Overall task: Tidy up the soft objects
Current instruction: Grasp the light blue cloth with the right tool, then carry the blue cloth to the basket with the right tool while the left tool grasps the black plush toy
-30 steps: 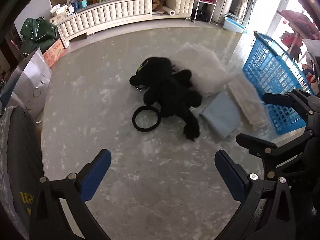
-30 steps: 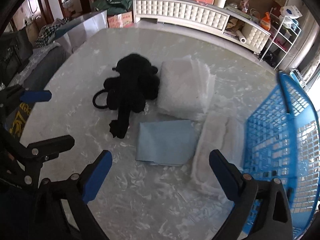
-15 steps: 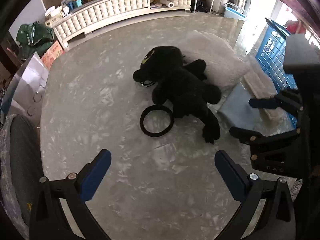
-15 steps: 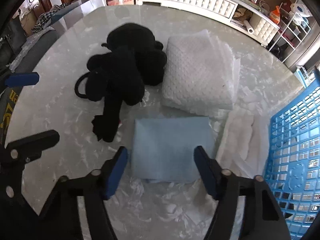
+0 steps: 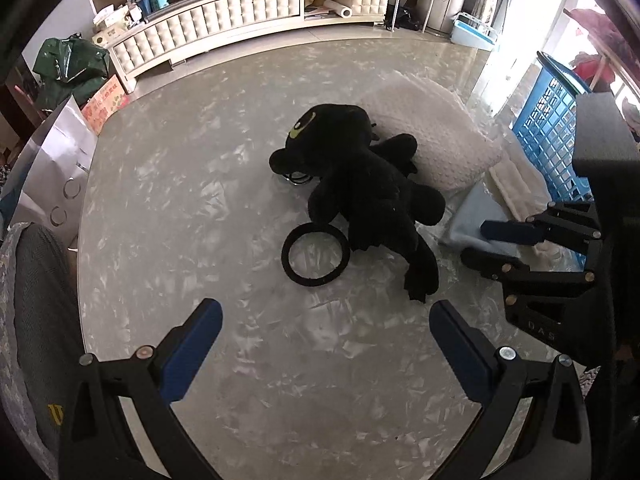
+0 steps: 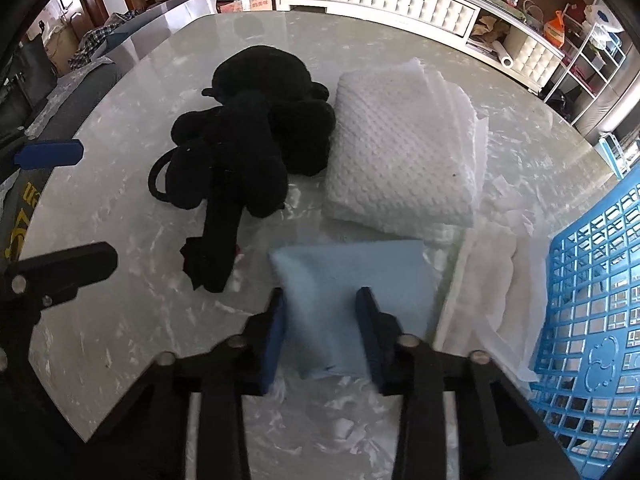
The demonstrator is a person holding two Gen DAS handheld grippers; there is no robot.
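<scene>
A folded light blue cloth (image 6: 352, 288) lies on the marble table, and it also shows in the left wrist view (image 5: 476, 220). My right gripper (image 6: 322, 332) is closing around its near edge, one finger on each side. A black plush toy (image 6: 248, 148) lies to the left; it shows in the left wrist view (image 5: 360, 188) with a black ring (image 5: 316, 254) beside it. A white folded blanket (image 6: 404, 152) lies behind the cloth. A white towel (image 6: 496, 292) lies by the blue basket (image 6: 600, 312). My left gripper (image 5: 324, 344) is open and empty, short of the plush.
The marble table (image 5: 200, 208) has a curved front edge. A grey chair back (image 5: 36, 320) stands at the left. A white cabinet (image 5: 224, 16) runs along the far wall. The right gripper's body (image 5: 560, 248) shows at the right in the left wrist view.
My right gripper has moved down onto the blue cloth and its fingers have narrowed around it. My left gripper has moved a little closer to the plush toy.
</scene>
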